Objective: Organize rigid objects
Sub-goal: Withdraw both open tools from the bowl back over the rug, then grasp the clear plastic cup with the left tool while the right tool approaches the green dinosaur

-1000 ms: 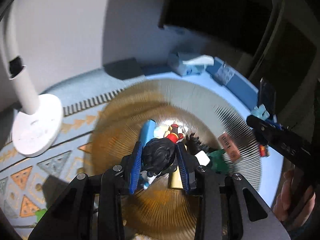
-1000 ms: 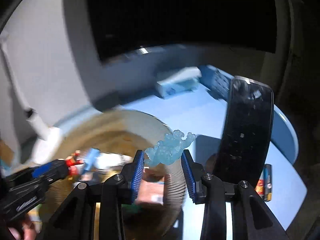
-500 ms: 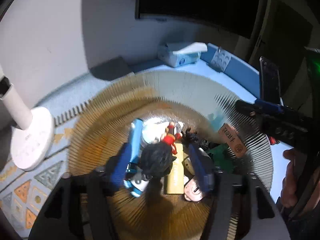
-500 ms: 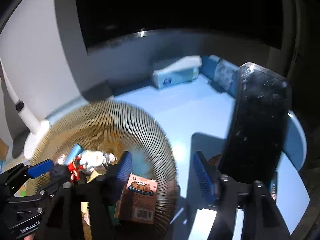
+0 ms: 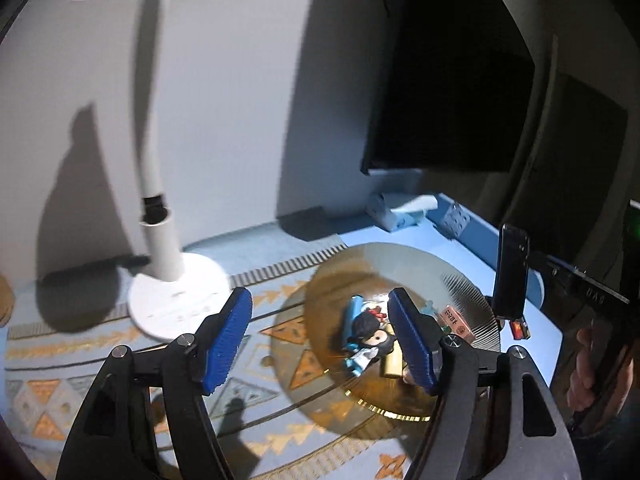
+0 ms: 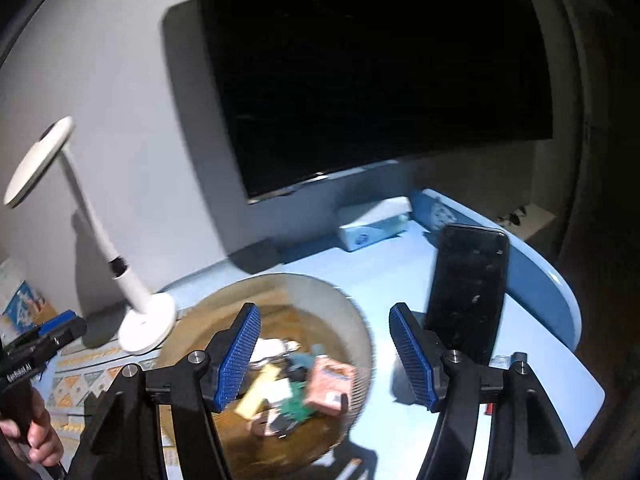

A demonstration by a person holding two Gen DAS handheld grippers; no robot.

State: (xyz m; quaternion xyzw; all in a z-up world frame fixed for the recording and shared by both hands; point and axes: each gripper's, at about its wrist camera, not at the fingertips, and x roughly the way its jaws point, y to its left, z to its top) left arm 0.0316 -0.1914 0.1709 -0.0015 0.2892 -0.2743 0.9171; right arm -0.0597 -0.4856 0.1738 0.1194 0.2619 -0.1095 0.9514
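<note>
A ribbed amber glass bowl [image 5: 464, 280] sits on the blue table and holds several small toys. Among them are a black-haired figure [image 5: 366, 326], a blue stick [image 5: 352, 312], a yellow block [image 5: 394, 362] and a pink box [image 5: 458, 322]. My left gripper [image 5: 320, 340] is open and empty, raised above the bowl's left side. In the right wrist view the bowl [image 6: 360, 312] holds the pink box [image 6: 330, 384] and yellow block [image 6: 260, 388]. My right gripper [image 6: 324, 356] is open and empty above the bowl's right rim.
A white desk lamp [image 5: 160, 240] stands left of the bowl on a patterned mat [image 5: 80, 380]. A black phone [image 6: 468, 292] stands upright right of the bowl. A tissue box [image 6: 372, 228] and a dark monitor [image 6: 380, 80] are at the back. A small red item [image 5: 520, 328] lies near the phone.
My left gripper let go of the black-haired figure into the bowl and rose. My right gripper dropped the pale blue figure into the bowl, opened and pulled back.
</note>
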